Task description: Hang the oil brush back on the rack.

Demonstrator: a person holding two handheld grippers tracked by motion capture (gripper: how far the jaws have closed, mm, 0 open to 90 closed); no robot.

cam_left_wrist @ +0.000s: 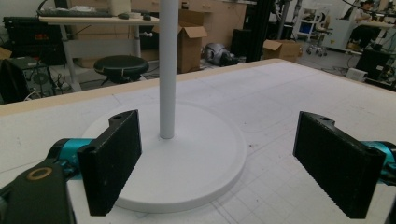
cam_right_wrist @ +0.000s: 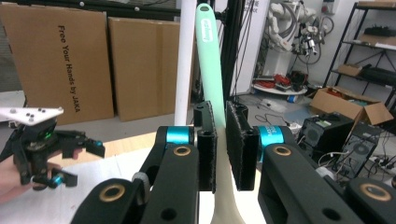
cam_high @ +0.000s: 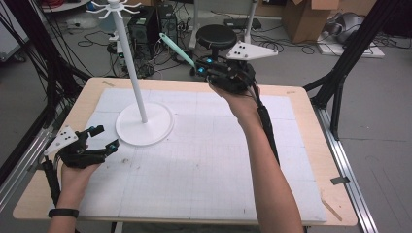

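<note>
Fingers (cam_right_wrist: 206, 140) of right gripper (cam_right_wrist: 220, 140) clamped mint spatula (cam_right_wrist: 208, 56) handle; left gripper (cam_left_wrist: 217, 163) fingers spread, flanking white stand (cam_left_wrist: 168, 70).

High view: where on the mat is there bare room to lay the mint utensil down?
The mat is bare between the stand's round base and the right forearm, through to the near edge. It is also bare right of that forearm. It is crowded at the left, where the open left tool sits beside the base.

Black jaws spread wide at lower left and right, framing white stand base (cam_left_wrist: 187, 158) and pole (cam_left_wrist: 168, 70) at centre.
</note>
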